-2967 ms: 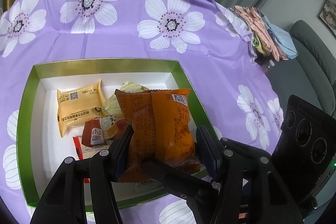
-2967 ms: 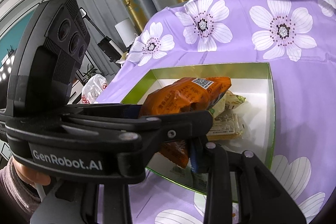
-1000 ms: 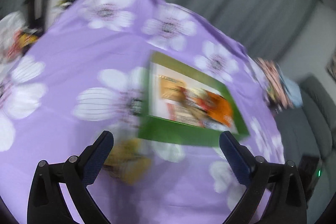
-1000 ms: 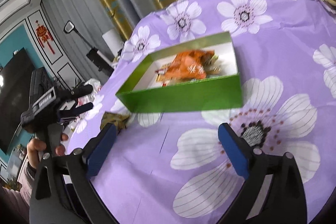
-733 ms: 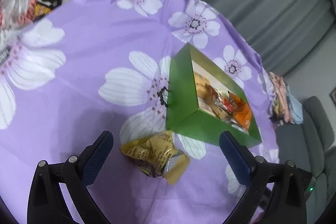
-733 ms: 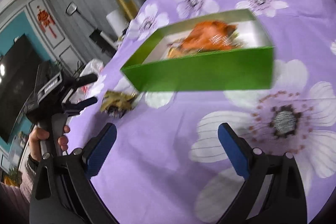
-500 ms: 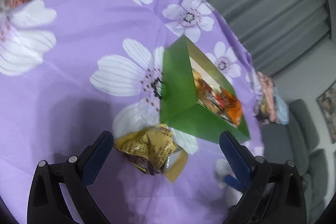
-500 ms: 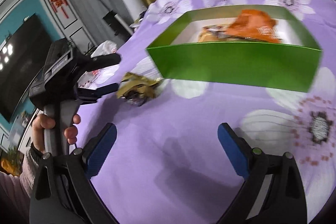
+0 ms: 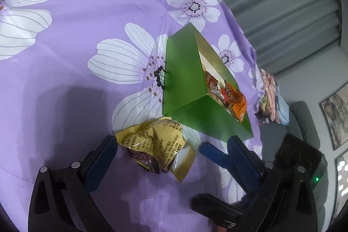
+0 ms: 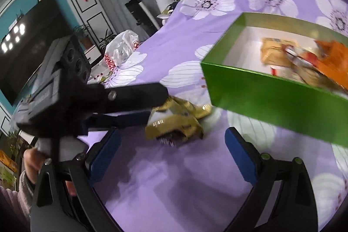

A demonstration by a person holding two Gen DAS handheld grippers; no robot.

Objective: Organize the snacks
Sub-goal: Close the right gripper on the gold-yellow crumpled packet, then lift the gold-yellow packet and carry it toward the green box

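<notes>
A crumpled yellow snack packet [image 9: 156, 145] lies on the purple flowered cloth just outside the corner of the green box [image 9: 184, 84]. My left gripper [image 9: 171, 153] is open, its fingers on either side of the packet. My right gripper [image 10: 171, 147] is open and empty, close in front of the same packet [image 10: 176, 121], and its blue fingertip [image 9: 212, 153] shows in the left wrist view. The box [image 10: 271, 97] holds several snacks, among them an orange packet [image 10: 332, 60]. The left gripper's fingers [image 10: 139, 95] reach over the packet in the right wrist view.
A white plastic bag [image 10: 121, 49] lies on the cloth at the table's far left edge. Folded cloths [image 9: 271, 97] sit beyond the box near a grey sofa [image 9: 304, 119]. A television [image 10: 28, 45] and a standing lamp stand past the table.
The orange packet now lies in the box, let go by my left gripper. Both grippers have swung away from the box and closed in on the yellow packet on the cloth.
</notes>
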